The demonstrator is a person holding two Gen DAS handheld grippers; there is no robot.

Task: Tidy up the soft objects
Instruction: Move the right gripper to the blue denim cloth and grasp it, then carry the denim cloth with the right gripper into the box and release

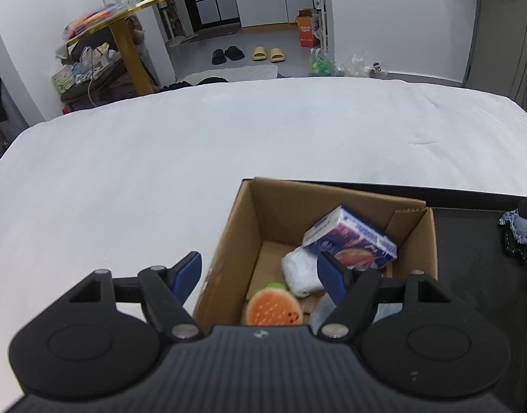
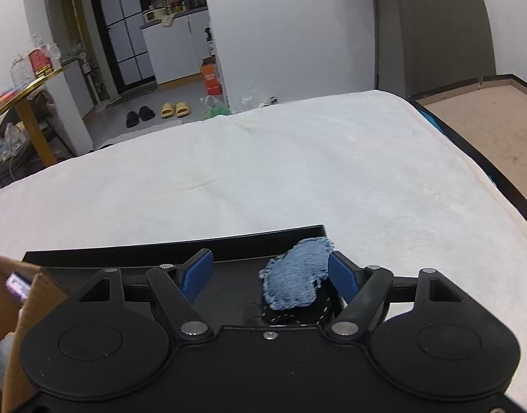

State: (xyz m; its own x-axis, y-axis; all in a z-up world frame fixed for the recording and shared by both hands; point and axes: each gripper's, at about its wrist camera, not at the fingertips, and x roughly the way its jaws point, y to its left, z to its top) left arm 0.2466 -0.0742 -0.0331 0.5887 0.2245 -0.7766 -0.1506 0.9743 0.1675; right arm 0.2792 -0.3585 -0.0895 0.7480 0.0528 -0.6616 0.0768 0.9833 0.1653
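Observation:
An open cardboard box [image 1: 229,258] stands on the white bed. It holds a purple-and-white tissue pack [image 1: 349,237], a rolled white cloth [image 1: 301,272] and an orange round plush [image 1: 273,309]. My left gripper [image 1: 260,268] hangs open over the box's near left corner, with nothing pressed between its blue pads. Right of the box lies a black tray [image 2: 160,251]. On it a blue denim piece [image 2: 298,278] rests on a black dotted cloth [image 2: 298,316]. My right gripper [image 2: 268,265] is open around the denim piece, which lies close to the right finger and apart from the left one. The denim piece [image 1: 519,229] also shows at the left wrist view's right edge.
The white bed cover [image 1: 229,137] stretches far ahead and left of the box. Beyond the bed are a gold side table [image 1: 126,34] with jars, slippers [image 1: 267,54] on the floor and a wooden-floored frame [image 2: 487,130] at the right. The box's corner [image 2: 19,303] sits left of my right gripper.

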